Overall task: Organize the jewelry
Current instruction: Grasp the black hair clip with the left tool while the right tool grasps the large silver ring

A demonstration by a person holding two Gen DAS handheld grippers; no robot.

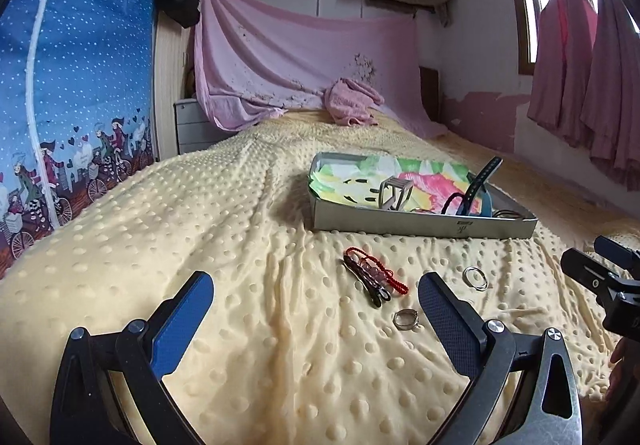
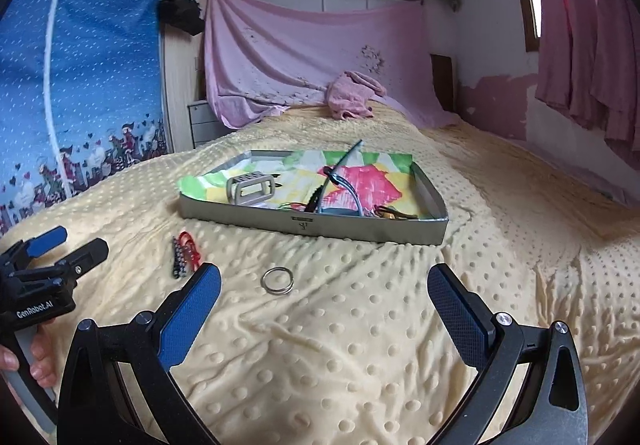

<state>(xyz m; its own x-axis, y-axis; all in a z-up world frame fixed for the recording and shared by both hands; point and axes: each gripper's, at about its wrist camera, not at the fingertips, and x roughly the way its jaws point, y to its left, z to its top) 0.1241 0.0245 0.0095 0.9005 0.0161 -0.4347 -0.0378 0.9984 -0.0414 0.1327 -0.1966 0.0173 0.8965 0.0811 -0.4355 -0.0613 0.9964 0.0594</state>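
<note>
Yellow dotted blanket covers the bed I am working over, with a pink sheet draped on the wall behind and a blue patterned cloth hanging at the left. My left gripper hovers low above the blanket with its jaws spread wide and nothing between them; my right gripper hangs the same way, wide open and empty. Ahead sits a shallow metal tray lined with bright floral paper, already holding a grey watch band, a dark strap leaning up over the rim, and some thin bangles in the near right corner. Still loose on the blanket, just in front of the tray, I see a red cord bracelet tangled with a dark beaded one, a silver ring just beside my left gripper's right finger, and a plain metal ring lying between the two grippers.
</note>
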